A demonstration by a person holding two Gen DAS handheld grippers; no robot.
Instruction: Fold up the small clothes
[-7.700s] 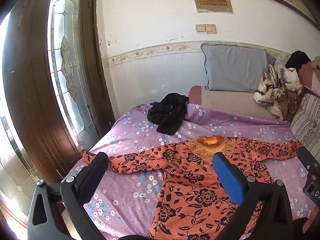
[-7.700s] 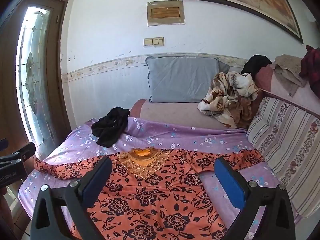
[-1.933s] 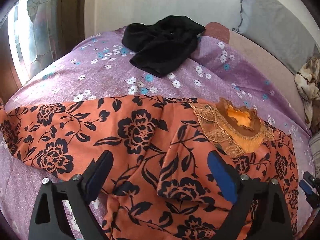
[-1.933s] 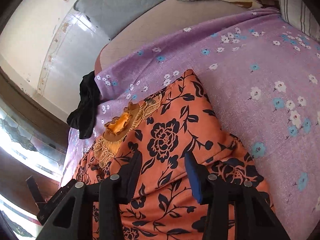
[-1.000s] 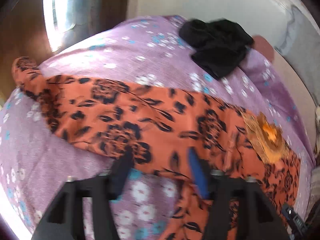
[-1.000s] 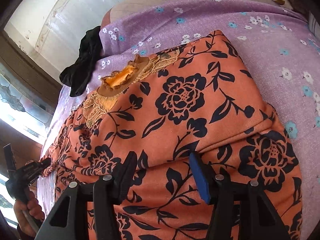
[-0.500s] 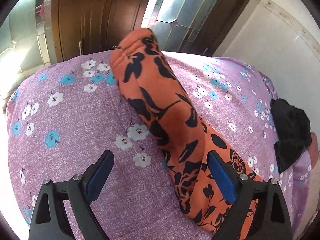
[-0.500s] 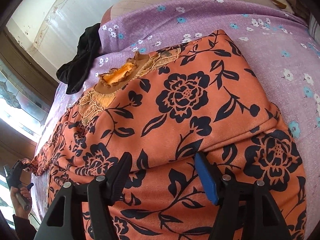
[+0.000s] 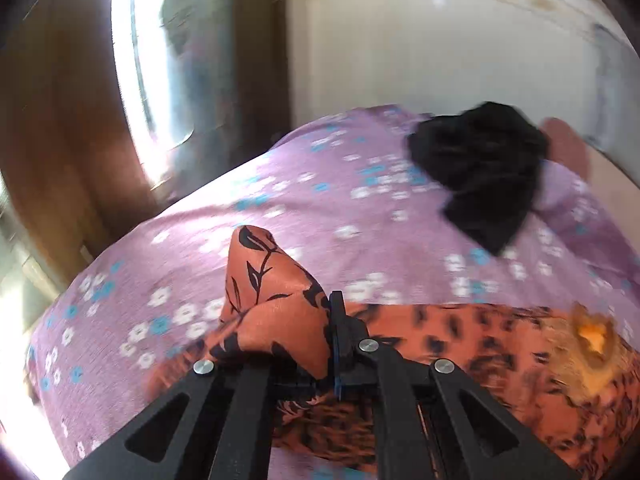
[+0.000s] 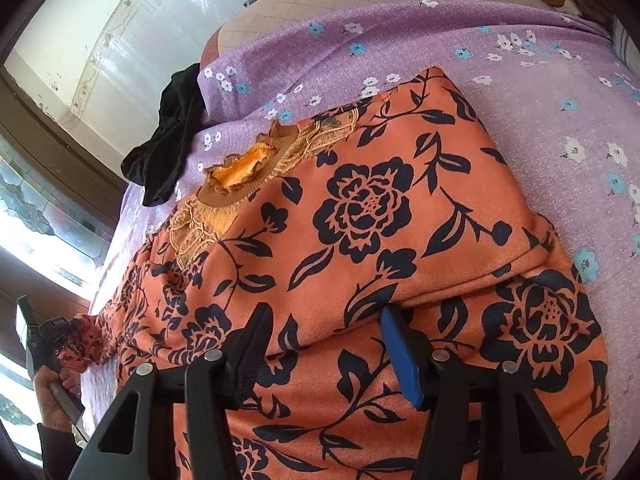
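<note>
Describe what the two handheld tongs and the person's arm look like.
Both tongs are black plastic frames with triangular cutouts and silver screw heads. The right tongs have one black finger pad and one blue pad. The left tongs show a blue pad edge. The left hand emerges from a dark sleeve. No cables are visible.

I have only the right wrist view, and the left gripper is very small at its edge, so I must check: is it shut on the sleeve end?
Observer: Yes. In the left wrist view the left gripper is shut on the sleeve of the orange top, with the cloth pinched between its fingers.
Operator: Where does the sleeve end point?
Observer: It stands up past the fingertips, above the purple sheet.
Operator: Is the black garment near it?
Observer: No. The black garment lies apart, further up the sheet, and does not touch the sleeve.
</note>
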